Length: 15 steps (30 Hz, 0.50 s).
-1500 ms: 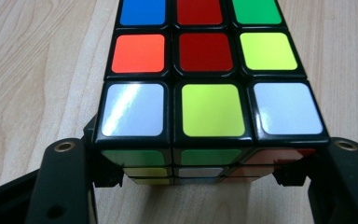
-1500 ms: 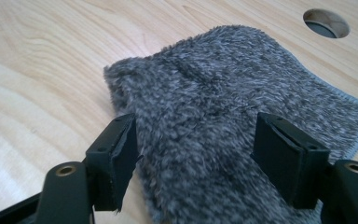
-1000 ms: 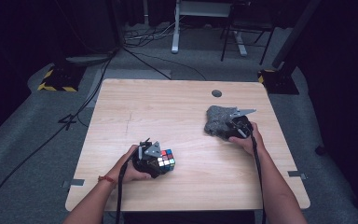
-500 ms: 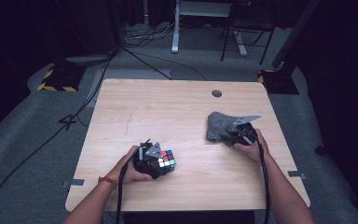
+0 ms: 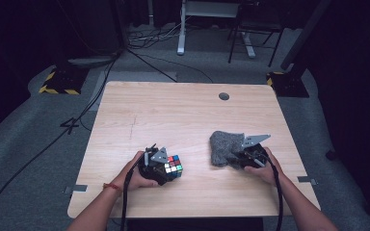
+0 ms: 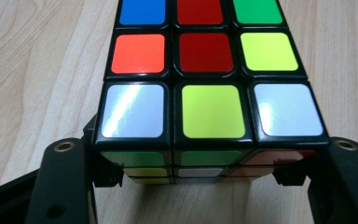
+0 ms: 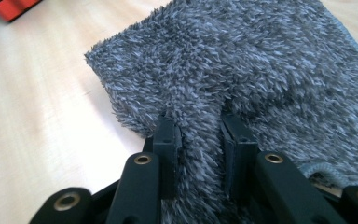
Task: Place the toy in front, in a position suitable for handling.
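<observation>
Cube [image 5: 172,166] comes first at the left: a scrambled puzzle cube sitting on the wooden table [image 5: 173,110] near its front edge, clamped at its 2 opposite sides by the left gripper [image 5: 166,169], whose jaws stand about half spread with the cube filling the gap; in the left gripper view the cube [image 6: 209,88] rests between both black jaws, its near row showing white, yellow, white. The left hand [image 5: 137,174] lies low behind it, forearm coming in from the bottom edge, gripper roughly level with the tabletop. Further right, well apart from the cube, lies a grey fluffy cloth [image 5: 225,147], and the right gripper [image 5: 238,156] has just been closing its jaws on the near edge; in the right gripper view a ridge of the cloth [image 7: 261,84] is pinched between the 2 narrow pads. The right hand [image 5: 262,166] sits behind, gripper pointing forward and left. This looks like the step of fetching the cloth while the cube is steadied; the next move probably calls for carrying the cloth leftward to the cube without losing that pinch.
</observation>
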Each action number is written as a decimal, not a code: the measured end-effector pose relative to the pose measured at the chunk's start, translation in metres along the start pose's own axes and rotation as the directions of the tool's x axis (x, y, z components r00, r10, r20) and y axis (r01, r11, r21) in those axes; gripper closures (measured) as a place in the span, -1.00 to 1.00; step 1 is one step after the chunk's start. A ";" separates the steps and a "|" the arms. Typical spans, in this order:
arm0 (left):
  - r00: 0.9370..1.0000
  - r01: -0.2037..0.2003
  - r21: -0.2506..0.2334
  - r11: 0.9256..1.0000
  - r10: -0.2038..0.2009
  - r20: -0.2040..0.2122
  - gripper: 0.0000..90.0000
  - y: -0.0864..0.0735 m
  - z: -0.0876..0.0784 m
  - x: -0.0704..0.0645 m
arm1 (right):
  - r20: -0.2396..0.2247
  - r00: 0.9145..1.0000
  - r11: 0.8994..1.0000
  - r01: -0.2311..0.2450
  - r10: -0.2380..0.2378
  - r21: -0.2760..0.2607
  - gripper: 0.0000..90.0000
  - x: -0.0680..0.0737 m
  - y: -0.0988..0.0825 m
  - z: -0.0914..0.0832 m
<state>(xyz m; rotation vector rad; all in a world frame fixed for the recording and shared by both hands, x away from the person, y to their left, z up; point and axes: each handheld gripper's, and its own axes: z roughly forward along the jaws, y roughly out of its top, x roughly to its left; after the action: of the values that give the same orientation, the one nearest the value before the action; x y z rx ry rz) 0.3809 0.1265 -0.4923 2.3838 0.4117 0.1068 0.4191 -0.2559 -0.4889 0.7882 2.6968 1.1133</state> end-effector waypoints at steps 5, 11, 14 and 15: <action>1.000 -0.010 -0.013 1.000 0.010 0.007 -0.25 0.005 0.006 -0.002 | -0.014 0.999 0.999 0.050 -0.050 -0.009 0.64 0.015 -0.009 -0.007; 1.000 -0.015 -0.056 0.998 0.016 0.012 -0.25 0.013 0.004 -0.005 | -0.016 0.998 0.998 0.056 -0.056 -0.016 0.65 0.015 -0.011 -0.010; 1.000 -0.030 -0.053 0.998 0.030 0.005 -0.25 0.020 0.005 -0.005 | -0.012 0.998 0.998 0.055 -0.055 -0.018 0.65 0.014 -0.011 -0.010; 0.999 -0.041 -0.050 0.998 0.041 0.001 -0.25 0.022 0.006 -0.005 | -0.009 0.998 0.998 0.054 -0.054 -0.018 0.66 0.013 -0.011 -0.011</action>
<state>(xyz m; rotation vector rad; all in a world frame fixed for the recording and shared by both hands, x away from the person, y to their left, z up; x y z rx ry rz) 0.3835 0.1059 -0.4823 2.3435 0.3547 0.1315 0.4000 -0.2620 -0.4874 0.7044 2.6946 1.1303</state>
